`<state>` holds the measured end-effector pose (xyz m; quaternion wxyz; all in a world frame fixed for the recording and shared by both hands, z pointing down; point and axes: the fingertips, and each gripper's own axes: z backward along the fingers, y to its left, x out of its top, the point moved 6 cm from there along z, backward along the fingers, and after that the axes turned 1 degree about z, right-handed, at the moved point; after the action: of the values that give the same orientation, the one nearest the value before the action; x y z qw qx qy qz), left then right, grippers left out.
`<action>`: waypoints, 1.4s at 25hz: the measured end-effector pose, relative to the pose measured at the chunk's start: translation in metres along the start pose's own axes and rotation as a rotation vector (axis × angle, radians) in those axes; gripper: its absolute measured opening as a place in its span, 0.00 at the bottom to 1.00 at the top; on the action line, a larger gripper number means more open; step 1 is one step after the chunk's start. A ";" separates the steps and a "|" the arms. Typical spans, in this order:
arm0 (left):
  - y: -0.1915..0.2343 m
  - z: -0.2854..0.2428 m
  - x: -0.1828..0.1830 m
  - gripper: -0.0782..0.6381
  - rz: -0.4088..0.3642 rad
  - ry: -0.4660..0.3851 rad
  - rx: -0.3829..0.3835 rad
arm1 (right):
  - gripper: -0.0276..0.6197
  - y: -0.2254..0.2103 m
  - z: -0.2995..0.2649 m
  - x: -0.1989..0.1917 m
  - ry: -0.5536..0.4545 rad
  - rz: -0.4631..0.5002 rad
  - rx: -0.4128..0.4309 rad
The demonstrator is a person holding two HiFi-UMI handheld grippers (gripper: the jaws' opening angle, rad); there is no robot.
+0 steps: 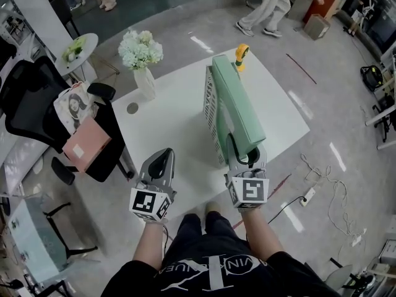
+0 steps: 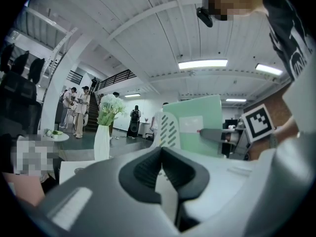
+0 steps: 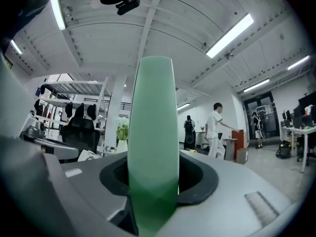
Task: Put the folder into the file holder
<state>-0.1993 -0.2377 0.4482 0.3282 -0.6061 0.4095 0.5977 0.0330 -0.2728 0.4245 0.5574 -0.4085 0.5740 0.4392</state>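
We are in a big open office. A white table (image 1: 173, 129) stands on a shiny grey floor (image 1: 346, 122), with a black office chair (image 1: 28, 104) to its left and a vase of white flowers (image 1: 143, 60) on it. Past the table, people (image 1: 266, 8) walk about. Cables (image 1: 322, 178) lie on the floor to its right, and long lights (image 3: 229, 33) run across the white ceiling (image 3: 98, 38)

White letters run across the person's black shirt (image 1: 210, 270), but they are too bent to read
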 end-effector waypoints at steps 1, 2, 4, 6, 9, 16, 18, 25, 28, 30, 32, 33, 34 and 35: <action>-0.001 0.000 0.000 0.11 0.000 0.000 -0.001 | 0.34 0.000 0.000 -0.001 0.013 0.000 0.001; -0.001 0.000 0.001 0.11 -0.001 0.000 -0.001 | 0.34 0.000 0.000 -0.003 0.029 0.002 0.002; -0.003 0.000 0.001 0.11 -0.004 -0.002 -0.001 | 0.34 -0.002 0.000 -0.006 0.066 0.004 0.003; -0.004 0.000 0.001 0.11 -0.004 -0.002 -0.001 | 0.34 -0.002 -0.001 -0.010 0.091 0.002 0.010; -0.003 0.001 -0.001 0.11 -0.001 0.000 0.002 | 0.34 0.000 -0.001 -0.014 0.105 -0.003 0.026; -0.006 0.004 -0.003 0.11 0.001 0.002 0.006 | 0.37 0.001 0.002 -0.018 0.109 0.008 0.036; -0.006 0.005 -0.003 0.11 0.001 0.002 0.007 | 0.37 0.001 0.002 -0.019 0.111 0.011 0.039; -0.008 0.006 -0.001 0.11 0.000 -0.001 0.006 | 0.44 0.005 0.004 -0.014 0.090 -0.001 0.087; -0.009 0.005 0.001 0.11 -0.002 -0.002 -0.001 | 0.48 0.005 0.006 -0.011 0.084 -0.011 0.104; -0.011 0.005 0.001 0.11 -0.002 -0.002 -0.006 | 0.50 0.005 0.007 -0.010 0.083 -0.018 0.117; -0.014 0.006 0.002 0.11 0.000 -0.004 -0.011 | 0.51 0.004 0.011 -0.008 0.081 -0.021 0.128; -0.016 0.006 0.002 0.11 0.001 -0.006 -0.014 | 0.51 0.004 0.013 -0.007 0.080 -0.021 0.131; -0.018 0.006 0.003 0.11 0.000 -0.007 -0.018 | 0.51 0.003 0.015 -0.006 0.079 -0.022 0.133; -0.019 0.007 0.003 0.11 -0.001 -0.009 -0.021 | 0.52 0.003 0.017 -0.005 0.078 -0.023 0.133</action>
<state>-0.1853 -0.2235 0.4428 0.3238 -0.6070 0.4014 0.6046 0.0355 -0.2559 0.4301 0.5657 -0.3937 0.6185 0.3775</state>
